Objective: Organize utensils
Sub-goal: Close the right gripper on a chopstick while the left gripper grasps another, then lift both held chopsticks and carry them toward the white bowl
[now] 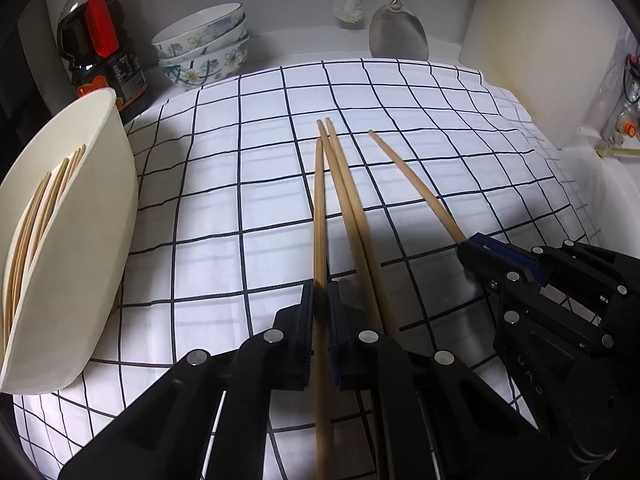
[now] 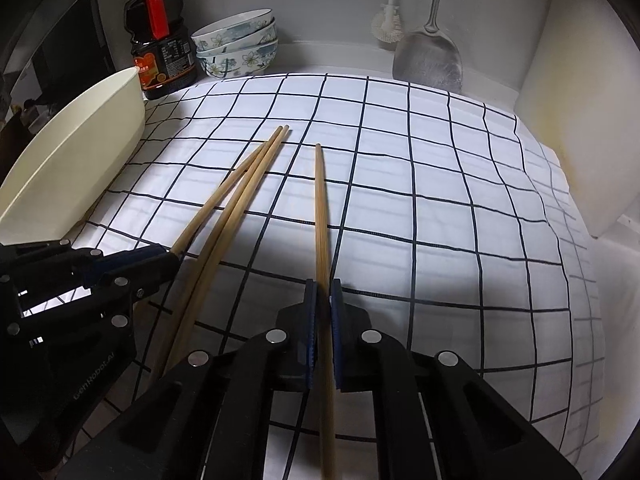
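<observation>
Several wooden chopsticks lie on a white cloth with a dark grid (image 1: 224,208). My left gripper (image 1: 320,292) is shut on one chopstick (image 1: 319,208), which runs between its pads and points away. Two loose chopsticks (image 1: 348,200) lie close together just to its right. My right gripper (image 2: 323,288) is shut on another chopstick (image 2: 321,208). In the right wrist view the left gripper (image 2: 172,258) shows at the left, with the loose pair (image 2: 240,200) between the two held sticks. A cream tub (image 1: 100,216) at the left holds several chopsticks.
Along the back wall stand a dark sauce bottle (image 1: 100,48) and stacked flowered bowls (image 1: 204,44). A white brush (image 1: 348,4) and a metal spatula (image 1: 398,36) hang there. A pale board (image 1: 520,60) leans at the right. The cloth's right edge meets a white counter.
</observation>
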